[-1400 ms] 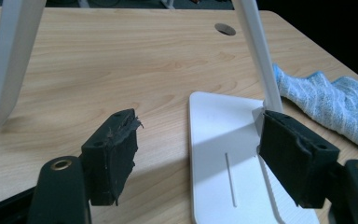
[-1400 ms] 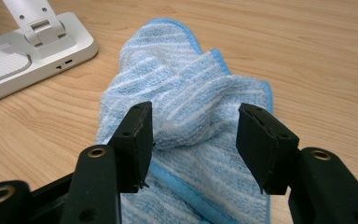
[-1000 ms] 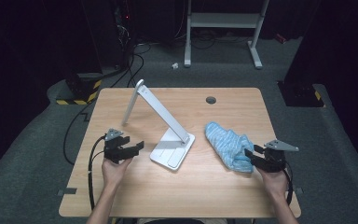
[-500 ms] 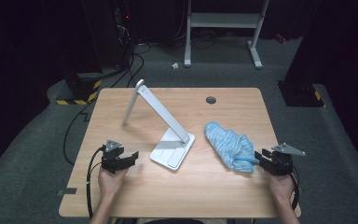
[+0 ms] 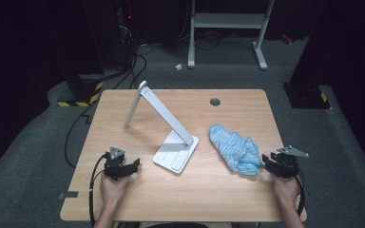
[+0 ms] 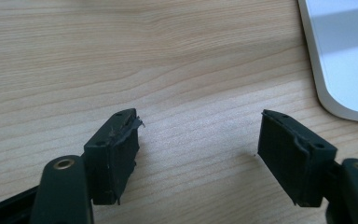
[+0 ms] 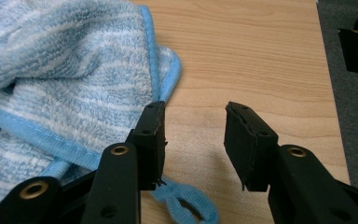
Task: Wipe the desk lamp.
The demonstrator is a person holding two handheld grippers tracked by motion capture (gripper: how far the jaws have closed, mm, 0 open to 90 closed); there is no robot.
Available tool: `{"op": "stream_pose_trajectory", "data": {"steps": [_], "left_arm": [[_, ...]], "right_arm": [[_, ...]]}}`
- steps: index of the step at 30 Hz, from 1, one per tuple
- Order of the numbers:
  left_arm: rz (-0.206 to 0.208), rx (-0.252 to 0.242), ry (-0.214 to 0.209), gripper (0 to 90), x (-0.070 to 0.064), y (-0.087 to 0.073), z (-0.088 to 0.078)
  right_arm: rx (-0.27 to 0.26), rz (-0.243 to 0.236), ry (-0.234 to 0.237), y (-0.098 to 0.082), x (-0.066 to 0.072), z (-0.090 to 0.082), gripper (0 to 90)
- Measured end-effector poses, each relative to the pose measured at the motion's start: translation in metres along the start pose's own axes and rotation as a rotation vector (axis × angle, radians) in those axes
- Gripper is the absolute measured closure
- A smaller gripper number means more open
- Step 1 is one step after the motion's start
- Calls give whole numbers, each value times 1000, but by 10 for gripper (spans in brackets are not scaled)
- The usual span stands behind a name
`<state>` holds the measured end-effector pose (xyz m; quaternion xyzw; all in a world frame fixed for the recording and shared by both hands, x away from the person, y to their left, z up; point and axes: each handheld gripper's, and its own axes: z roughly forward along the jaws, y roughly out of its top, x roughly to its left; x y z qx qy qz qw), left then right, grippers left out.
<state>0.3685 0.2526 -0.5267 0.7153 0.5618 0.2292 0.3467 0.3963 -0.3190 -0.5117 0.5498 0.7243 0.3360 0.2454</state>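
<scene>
A blue striped towel (image 5: pixel 235 148) lies crumpled on the right half of the wooden table (image 5: pixel 218 190). My right gripper (image 5: pixel 267 161) rests low at its near right edge. In the right gripper view the towel (image 7: pixel 65 84) lies beside the left jaw of the right gripper (image 7: pixel 193 135), whose jaws have just been opening, with bare wood between them. A white folding desk lamp (image 5: pixel 176 154) stands mid-table. My left gripper (image 5: pixel 132 166) sits open left of the lamp's base. The left gripper view shows the left gripper (image 6: pixel 198 140) over bare wood and the lamp base (image 6: pixel 345 56) at upper right.
The lamp's arm (image 5: pixel 164 114) slants up to the back left, with its head hanging down. A round cable hole (image 5: pixel 215 101) sits near the table's far edge. Dark floor, cables and a white stand (image 5: pixel 228 28) lie beyond the table.
Both hands have sunk toward the tabletop and drawn back toward the near edge. The right gripper's jaws stand narrower than a second ago. Lamp and towel have not moved.
</scene>
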Motion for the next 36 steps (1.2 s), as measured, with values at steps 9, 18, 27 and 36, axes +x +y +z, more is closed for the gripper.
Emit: {"op": "stream_pose_trajectory", "data": {"steps": [9, 18, 27, 36], "left_arm": [[48, 16, 48, 275, -6, 0, 1], [35, 19, 52, 261, -6, 0, 1], [35, 17, 50, 259, -6, -1, 1], [35, 17, 48, 259, -6, -1, 1]], "right_arm": [[24, -13, -27, -5, 5, 9, 507], [32, -17, -28, -5, 5, 10, 410], [32, -22, -29, -5, 5, 10, 391], [33, -26, -32, -5, 6, 10, 382]]}}
